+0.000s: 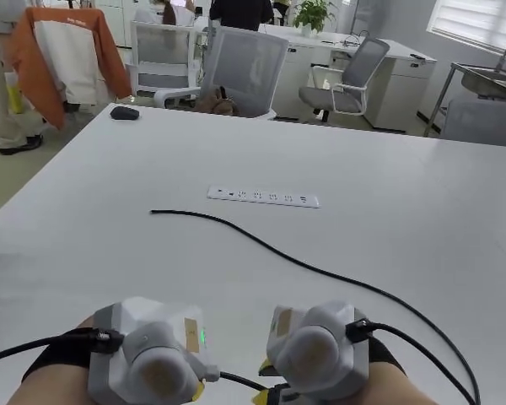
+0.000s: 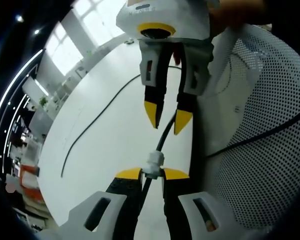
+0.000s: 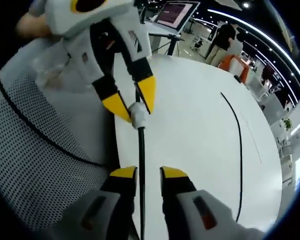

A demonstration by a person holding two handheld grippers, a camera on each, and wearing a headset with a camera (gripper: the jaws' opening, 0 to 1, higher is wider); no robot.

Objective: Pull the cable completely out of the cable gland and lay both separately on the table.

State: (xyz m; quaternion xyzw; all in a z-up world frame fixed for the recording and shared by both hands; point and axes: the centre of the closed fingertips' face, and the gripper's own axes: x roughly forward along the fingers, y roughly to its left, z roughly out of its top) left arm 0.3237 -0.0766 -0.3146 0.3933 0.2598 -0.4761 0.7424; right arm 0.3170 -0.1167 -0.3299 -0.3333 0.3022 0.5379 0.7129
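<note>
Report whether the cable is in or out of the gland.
In: the cable passes through the white gland in the left gripper.

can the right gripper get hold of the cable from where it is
Probably yes: the cable runs between the open fingers of the right gripper, with nothing in between. The left gripper holds the cable gland just ahead.

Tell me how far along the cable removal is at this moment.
Done: nothing is separated or laid down yet. In hand: the left tool is shut on the white cable gland. The black cable runs from the gland between the right tool's jaws, which stand wider than the cable. Left: clamp the cable, pull it fully out, and lay both apart on the table.
</note>
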